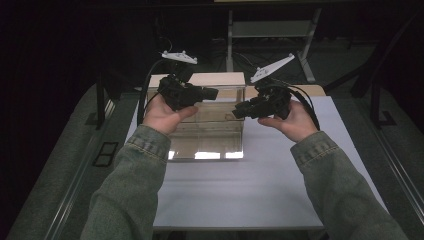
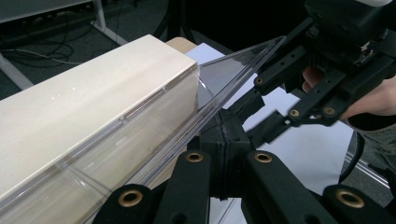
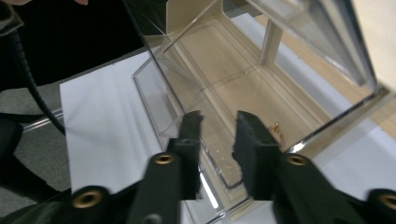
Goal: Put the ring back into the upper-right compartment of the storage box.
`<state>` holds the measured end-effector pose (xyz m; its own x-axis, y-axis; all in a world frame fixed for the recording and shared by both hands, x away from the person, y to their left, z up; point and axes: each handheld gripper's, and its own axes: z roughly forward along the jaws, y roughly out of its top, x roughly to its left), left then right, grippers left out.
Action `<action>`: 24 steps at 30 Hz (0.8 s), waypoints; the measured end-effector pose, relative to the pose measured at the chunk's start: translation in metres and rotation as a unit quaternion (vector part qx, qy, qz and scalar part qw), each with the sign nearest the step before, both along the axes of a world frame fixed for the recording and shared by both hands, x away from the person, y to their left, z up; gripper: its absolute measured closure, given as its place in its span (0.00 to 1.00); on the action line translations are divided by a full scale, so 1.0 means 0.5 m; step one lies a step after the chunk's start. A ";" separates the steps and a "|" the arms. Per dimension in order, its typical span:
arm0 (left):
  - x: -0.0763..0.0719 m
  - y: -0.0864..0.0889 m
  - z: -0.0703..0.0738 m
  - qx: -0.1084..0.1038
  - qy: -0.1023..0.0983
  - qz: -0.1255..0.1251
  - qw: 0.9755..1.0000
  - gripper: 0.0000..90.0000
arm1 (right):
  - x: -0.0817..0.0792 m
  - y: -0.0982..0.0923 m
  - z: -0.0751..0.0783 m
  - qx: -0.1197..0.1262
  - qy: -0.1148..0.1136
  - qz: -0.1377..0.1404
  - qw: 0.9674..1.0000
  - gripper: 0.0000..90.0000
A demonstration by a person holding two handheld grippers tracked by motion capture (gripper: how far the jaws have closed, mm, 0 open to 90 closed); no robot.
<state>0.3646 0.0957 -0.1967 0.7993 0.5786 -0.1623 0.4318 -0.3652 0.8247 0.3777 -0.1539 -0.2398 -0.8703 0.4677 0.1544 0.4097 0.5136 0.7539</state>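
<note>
A clear plastic box [image 1: 210, 135] stands on the white table [image 1: 260, 200], with a cream block [image 1: 212, 79] along its far top edge. My left gripper [image 1: 212, 93] is at the box's upper left, and in the left gripper view it [image 2: 224, 137] is shut on the edge of a tilted clear panel [image 2: 233, 70] beside the cream block [image 2: 93, 93]. My right gripper [image 1: 238, 111] hovers at the box's right end. In the right gripper view its jaws [image 3: 218, 126] stand apart over the box's clear wall [image 3: 154, 98], with no pad touching it.
A few small brass pieces [image 3: 278, 129] lie on the box's floor. Bare white tabletop spreads in front of the box and to its right. Dark floor and a metal stand's legs [image 1: 310, 65] lie beyond the table. A black cable [image 3: 28, 74] trails at the left.
</note>
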 end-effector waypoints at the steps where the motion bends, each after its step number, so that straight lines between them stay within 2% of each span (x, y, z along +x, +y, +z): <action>1: 0.000 0.000 0.000 0.000 0.000 0.000 1.000 0.99 | -0.003 -0.003 -0.002 0.005 0.002 -0.004 1.000 0.67; 10: -0.001 -0.003 -0.003 -0.003 -0.002 0.000 1.000 0.99 | -0.026 -0.033 -0.021 0.013 0.010 0.001 1.000 0.42; 13: -0.001 -0.003 -0.003 -0.003 -0.002 -0.001 1.000 0.99 | -0.035 -0.045 -0.029 0.013 0.010 -0.006 1.000 0.31; 15: -0.002 -0.004 -0.002 -0.003 0.000 0.000 1.000 0.99 | -0.039 -0.054 -0.034 0.014 0.009 -0.012 1.000 0.27; 17: -0.003 -0.004 -0.002 -0.005 -0.001 -0.001 1.000 0.99 | -0.043 -0.063 -0.039 0.017 0.005 -0.023 1.000 0.19; 19: -0.003 -0.005 -0.002 -0.006 -0.003 -0.002 1.000 0.99 | -0.049 -0.073 -0.046 0.023 0.009 -0.026 0.999 0.12; 21: -0.003 -0.005 -0.002 -0.005 -0.003 -0.003 1.000 0.99 | -0.053 -0.085 -0.053 0.035 0.018 -0.027 0.999 0.09; 22: -0.003 -0.006 -0.002 -0.005 -0.002 -0.003 1.000 0.99 | -0.053 -0.091 -0.057 0.043 0.021 -0.028 0.998 0.02; 24: -0.003 -0.007 -0.002 -0.005 -0.003 -0.003 1.000 0.99 | -0.054 -0.103 -0.066 0.048 0.019 -0.033 0.998 0.01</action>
